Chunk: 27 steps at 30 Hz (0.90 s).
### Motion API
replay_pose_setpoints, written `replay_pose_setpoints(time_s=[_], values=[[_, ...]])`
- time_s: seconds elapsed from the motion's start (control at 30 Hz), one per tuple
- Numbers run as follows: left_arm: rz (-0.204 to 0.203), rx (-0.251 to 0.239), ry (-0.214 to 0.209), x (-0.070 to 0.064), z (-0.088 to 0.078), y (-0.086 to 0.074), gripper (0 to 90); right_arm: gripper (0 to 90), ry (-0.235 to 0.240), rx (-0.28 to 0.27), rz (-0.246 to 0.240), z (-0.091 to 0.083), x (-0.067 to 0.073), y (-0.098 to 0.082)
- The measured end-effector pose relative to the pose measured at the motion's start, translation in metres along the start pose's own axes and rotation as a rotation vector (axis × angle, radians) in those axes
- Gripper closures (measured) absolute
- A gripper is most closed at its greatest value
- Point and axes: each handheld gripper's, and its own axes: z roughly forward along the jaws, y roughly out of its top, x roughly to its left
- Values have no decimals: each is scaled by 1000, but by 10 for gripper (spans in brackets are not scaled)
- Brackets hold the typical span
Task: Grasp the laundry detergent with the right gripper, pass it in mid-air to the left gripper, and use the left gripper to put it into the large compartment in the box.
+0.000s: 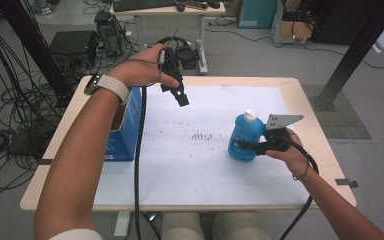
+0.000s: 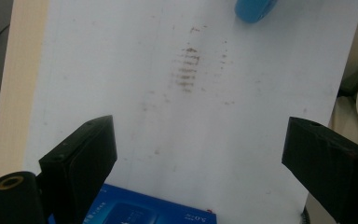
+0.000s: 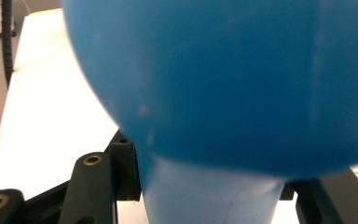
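A blue plastic bottle (image 1: 242,137) with a white cap stands on the right half of the white table top (image 1: 195,170). My right gripper (image 1: 254,147) comes at it from the right and is shut on it. In the right gripper view the bottle (image 3: 223,84) bulges close to the lens, and a narrower part of it is pinched between the black jaws of that gripper (image 3: 209,191). My left gripper (image 1: 180,96) hangs in the air over the table's back left, pointing down. Its jaws stand wide open with nothing between them (image 2: 200,140).
A blue carton (image 1: 127,125) stands at the table's left edge, under my left forearm; its top (image 2: 140,212) lies just below the left jaws. Brown smudges (image 1: 202,135) mark the white surface. Cables, a desk and black frame posts surround the table.
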Motion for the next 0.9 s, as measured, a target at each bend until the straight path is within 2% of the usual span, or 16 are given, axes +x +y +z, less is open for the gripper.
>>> replay_pose_setpoints(time_s=[0.1, 0.2, 0.27, 0.33, 0.47, 0.7, 0.9], values=[[-15, -21, -3, -7, -3, 1, 103, 437, 17, 3, -5, -3, 2, 7], [-7, -3, 4, -13, -9, 3, 95, 436, 39, -4, -12, -5, 3, 13], [-10, -11, 6, -18, -11, 3, 95, 436, 59, -9, -13, -7, 5, 18], [1, 15, 11, -23, -15, 5, 96, 436, 79, -6, -20, -9, 6, 24], [1, 13, 15, -30, -20, 5, 96, 436, 110, 0, -46, -13, 8, 36], [3, 23, 11, -43, -26, 6, 108, 436, 153, 11, -47, -18, 12, 50], [11, 6, 18, -55, -32, 9, 91, 436, 194, 18, -63, -18, 17, 58]])
